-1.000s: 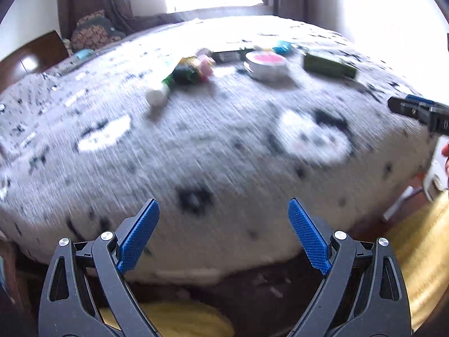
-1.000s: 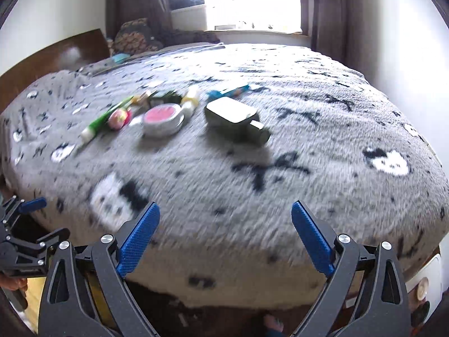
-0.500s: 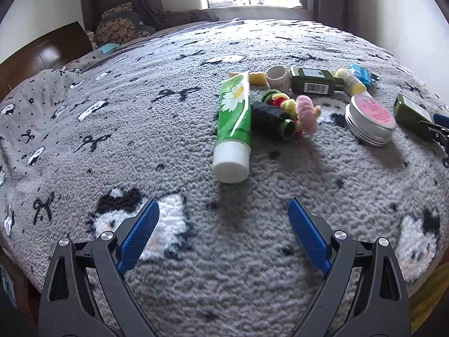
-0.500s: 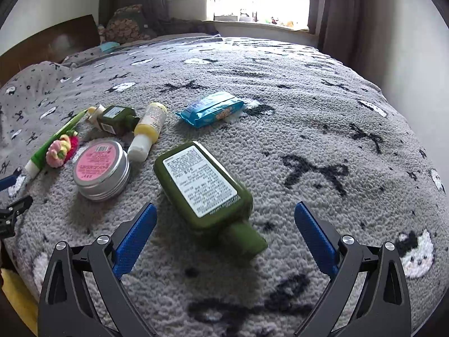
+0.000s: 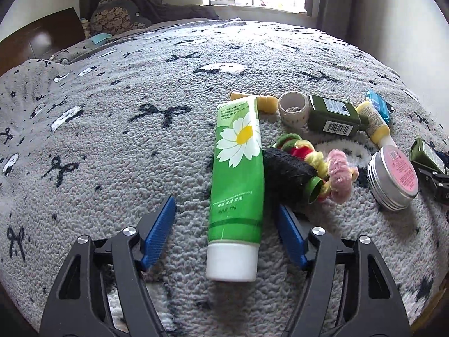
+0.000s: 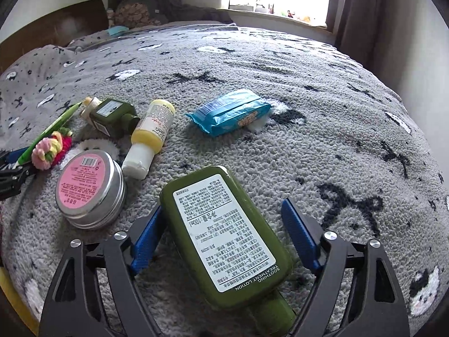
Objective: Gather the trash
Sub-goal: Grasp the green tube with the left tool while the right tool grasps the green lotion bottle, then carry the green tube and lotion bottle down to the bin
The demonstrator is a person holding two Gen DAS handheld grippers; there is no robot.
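A green hand-cream tube (image 5: 237, 185) with a daisy lies on the grey bed blanket, its white cap toward me. My left gripper (image 5: 226, 233) is open, its blue pads on either side of the tube's lower end. A large dark green lotion bottle (image 6: 224, 233) lies label up. My right gripper (image 6: 221, 236) is open and straddles it; the left pad is close to the bottle's edge. The bottle shows at the right edge of the left wrist view (image 5: 426, 156).
Beside the tube lie a black thread spool (image 5: 289, 177), colourful hair ties (image 5: 322, 163), a tape roll (image 5: 293, 108), a small green bottle (image 5: 334, 115), a yellow tube (image 6: 153, 134), a pink-lidded tin (image 6: 89, 189) and a blue packet (image 6: 230, 115). Headboard and window lie beyond.
Both grippers have moved forward and down over the bed. The left one now straddles the green tube, the right one the large green bottle. Both stay open.
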